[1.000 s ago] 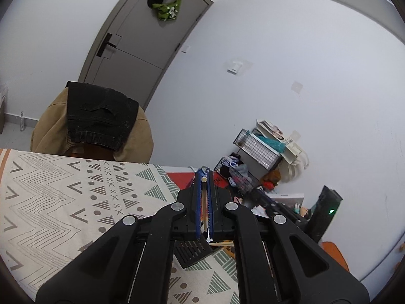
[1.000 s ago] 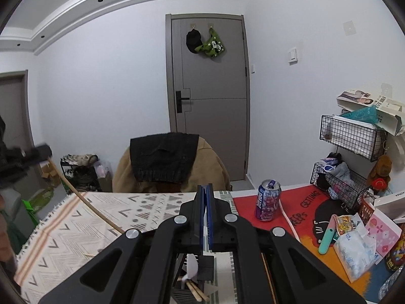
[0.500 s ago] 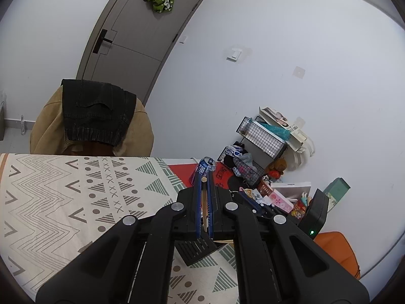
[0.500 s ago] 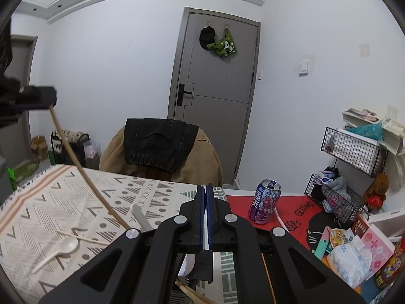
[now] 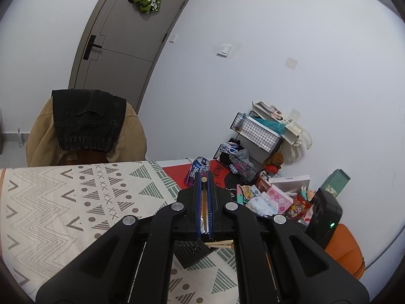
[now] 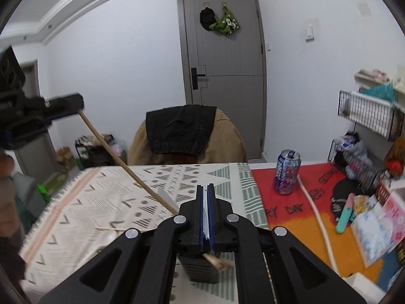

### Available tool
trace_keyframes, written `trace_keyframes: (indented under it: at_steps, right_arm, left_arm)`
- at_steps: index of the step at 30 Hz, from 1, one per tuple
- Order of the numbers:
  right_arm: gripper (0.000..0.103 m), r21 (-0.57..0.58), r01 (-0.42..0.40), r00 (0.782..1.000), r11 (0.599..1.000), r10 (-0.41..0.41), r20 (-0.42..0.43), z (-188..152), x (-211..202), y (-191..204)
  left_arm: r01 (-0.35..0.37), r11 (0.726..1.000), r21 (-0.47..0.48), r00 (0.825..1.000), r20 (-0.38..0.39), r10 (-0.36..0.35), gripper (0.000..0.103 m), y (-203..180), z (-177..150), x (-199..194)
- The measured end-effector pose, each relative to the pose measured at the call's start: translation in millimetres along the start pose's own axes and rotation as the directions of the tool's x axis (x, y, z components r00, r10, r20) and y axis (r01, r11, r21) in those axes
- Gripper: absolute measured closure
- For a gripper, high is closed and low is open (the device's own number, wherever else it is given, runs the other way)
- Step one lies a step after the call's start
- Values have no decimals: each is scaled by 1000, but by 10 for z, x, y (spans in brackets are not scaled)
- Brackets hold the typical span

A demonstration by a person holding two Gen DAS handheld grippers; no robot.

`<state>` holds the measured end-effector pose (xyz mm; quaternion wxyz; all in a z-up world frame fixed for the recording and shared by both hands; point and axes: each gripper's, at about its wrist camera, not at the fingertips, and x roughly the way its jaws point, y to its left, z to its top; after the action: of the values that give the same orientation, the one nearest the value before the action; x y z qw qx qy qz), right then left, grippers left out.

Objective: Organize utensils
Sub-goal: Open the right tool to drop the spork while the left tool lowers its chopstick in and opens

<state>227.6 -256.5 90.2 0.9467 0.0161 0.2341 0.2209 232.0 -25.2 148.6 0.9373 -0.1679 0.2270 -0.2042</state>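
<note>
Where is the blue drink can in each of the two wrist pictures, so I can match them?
Left wrist: the drink can stands just above the gripper fingers, on the red mat's near edge.
Right wrist: the drink can is right of centre, on the red mat.
Shared landmark: the grey door.

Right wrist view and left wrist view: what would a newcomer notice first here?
Most striking is the long wooden chopstick slanting across the patterned tablecloth, its upper end clamped in the left tool at far left. Right of the cloth, a purple drink can stands upright on the red mat. Behind the table, a dark jacket drapes a chair.
</note>
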Motion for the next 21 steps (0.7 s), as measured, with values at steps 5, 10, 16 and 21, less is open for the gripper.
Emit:
trace_keyframes:
  at_steps: [5,10,16,21]
  right_arm:
    - [96,117,-28,1000,993,27,8,-41,-159,-200]
    - [96,192,-24,1000,981,23,5,-191,-318,-404]
    - [79,257,0,1000,967,3,-12,-419,-416,-651]
    - [56,262,22,999,965,-11,-41,-621,-404,-720]
  left_arm:
    - [-16,998,55,999,-32,18,98,-154,51,84]
    - [-27,993,112,998,-53,33,98,-310,101,166]
    - [-31,982,188,992,-114,53,98,-483,117,335]
    - [-48,972,230,986,-147,84,98,-534,134,419]
